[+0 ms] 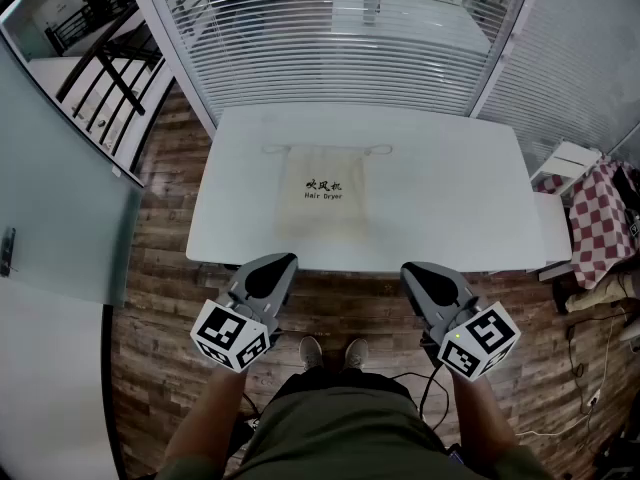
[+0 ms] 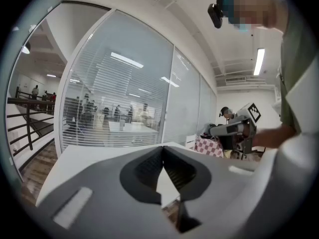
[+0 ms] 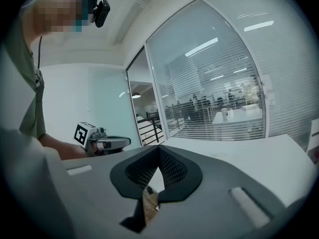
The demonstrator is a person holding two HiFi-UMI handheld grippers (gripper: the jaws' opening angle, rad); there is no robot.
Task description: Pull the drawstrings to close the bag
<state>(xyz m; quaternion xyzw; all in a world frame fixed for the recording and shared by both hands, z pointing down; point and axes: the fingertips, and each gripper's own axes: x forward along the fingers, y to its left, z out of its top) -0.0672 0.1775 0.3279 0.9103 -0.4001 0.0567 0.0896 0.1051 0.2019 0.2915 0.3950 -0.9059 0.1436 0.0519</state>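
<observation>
One table [image 1: 450, 208], one flat bag [image 1: 322, 203], nothing yet gripped.
We saw the bag lying mid-table, mouth away from us; the left gripper [image 1: 279, 261] and right gripper [image 1: 413, 268] hung off the near edge, jaws clenched on nothing. We judged each must open, pinch its own drawstring loop [image 1: 275, 150], then pull outward evenly.

Far corners of bag [image 1: 322, 193]: drawstrings [image 1: 378, 150] too thin to trace. At right, checked cloth [image 1: 598, 223] cut off by the picture edge. Behind far blinds [image 2: 124, 83], figures [image 2: 117, 112] too small to tell.
</observation>
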